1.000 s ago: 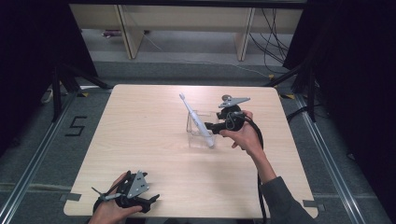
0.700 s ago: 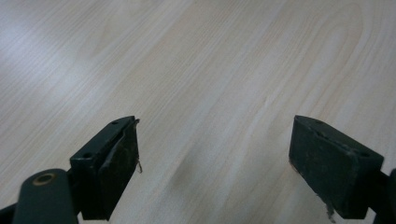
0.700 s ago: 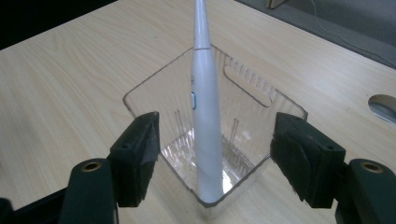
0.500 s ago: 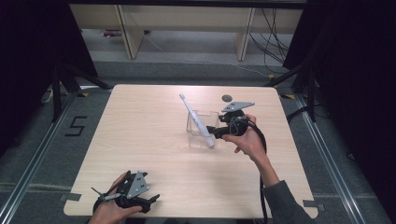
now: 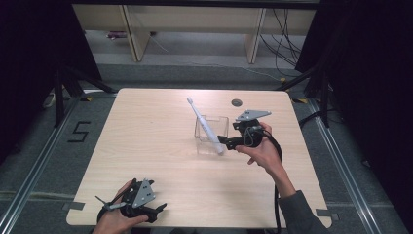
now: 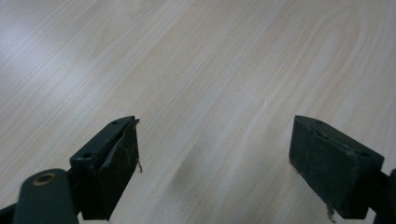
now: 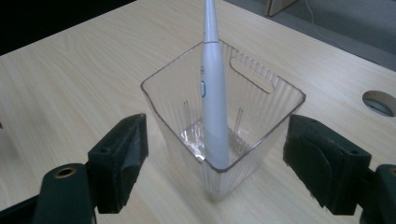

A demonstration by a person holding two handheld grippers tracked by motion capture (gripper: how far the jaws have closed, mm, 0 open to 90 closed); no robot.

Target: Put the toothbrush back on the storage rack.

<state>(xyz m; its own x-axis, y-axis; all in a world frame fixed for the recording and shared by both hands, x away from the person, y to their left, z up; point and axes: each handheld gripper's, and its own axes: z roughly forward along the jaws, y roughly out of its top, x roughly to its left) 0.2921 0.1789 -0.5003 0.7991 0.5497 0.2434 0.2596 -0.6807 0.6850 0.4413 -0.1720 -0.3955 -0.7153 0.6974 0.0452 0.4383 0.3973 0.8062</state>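
A lab: numbered floor tape [image 5: 79, 131], black curtains [image 5: 29, 58], loose cables [image 5: 287, 34].

Clear bin [image 5: 212, 134] with leaning toothbrush [image 5: 203, 124] stands mid-counter [image 5: 146, 141], just beside right tool [image 5: 225, 142]; counter left and front of it lies open.

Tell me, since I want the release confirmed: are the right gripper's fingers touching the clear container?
Apart. The right gripper view shows table between each of the fingers and the clear container, with the toothbrush standing inside.

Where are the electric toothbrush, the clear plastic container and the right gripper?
electric toothbrush [image 7: 214, 102], right gripper view, on its handle.
clear plastic container [image 7: 268, 84], right gripper view, on its back wall.
right gripper [image 5: 225, 142], high view, between its fingertips.
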